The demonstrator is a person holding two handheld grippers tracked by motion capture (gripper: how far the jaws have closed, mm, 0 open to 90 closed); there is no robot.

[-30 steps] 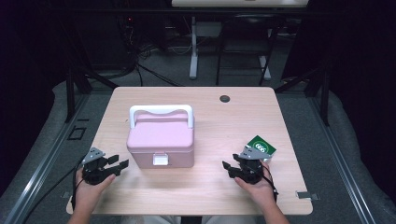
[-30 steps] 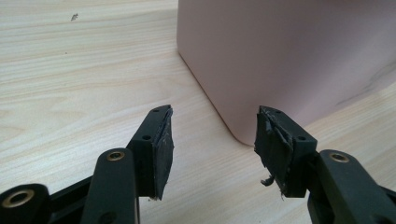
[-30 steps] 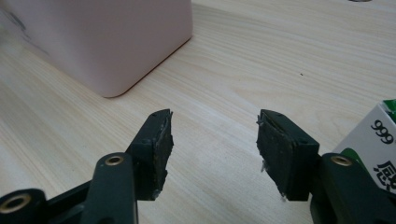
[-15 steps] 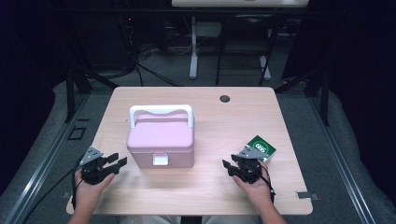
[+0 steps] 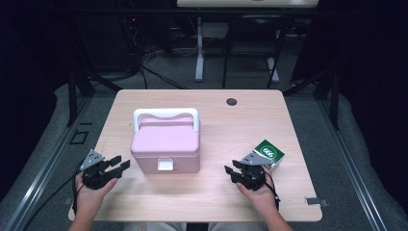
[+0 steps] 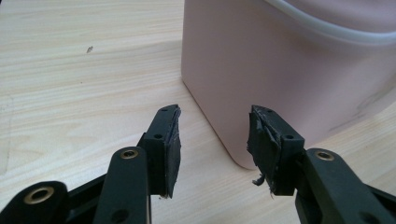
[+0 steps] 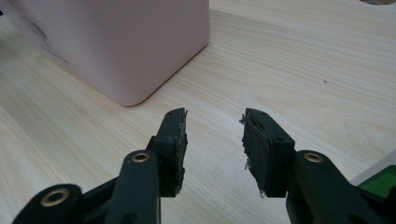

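In the high view, a pink box [image 5: 166, 147] with a white handle stood left of centre on the tabletop [image 5: 240, 125], lid down, and a green packet [image 5: 268, 152] lay near the right edge. The left gripper [image 5: 117, 166] rested just left of the box's near corner and the right gripper [image 5: 233, 172] lay right of it, beside the packet; the work looked to be at its start, both hands poised before any grasp. In the left gripper view, the jaws stood wide apart with nothing between them, aimed at the box's corner [image 6: 261, 84]; they had just been closing a little. In the right gripper view, the jaws were parted and empty over bare wood, having just been closing, the box [image 7: 126, 46] off to the far left. The next move probably called for reaching the box's front latch or the handle. Against the earlier high view, both hands and the box sat where they had been.
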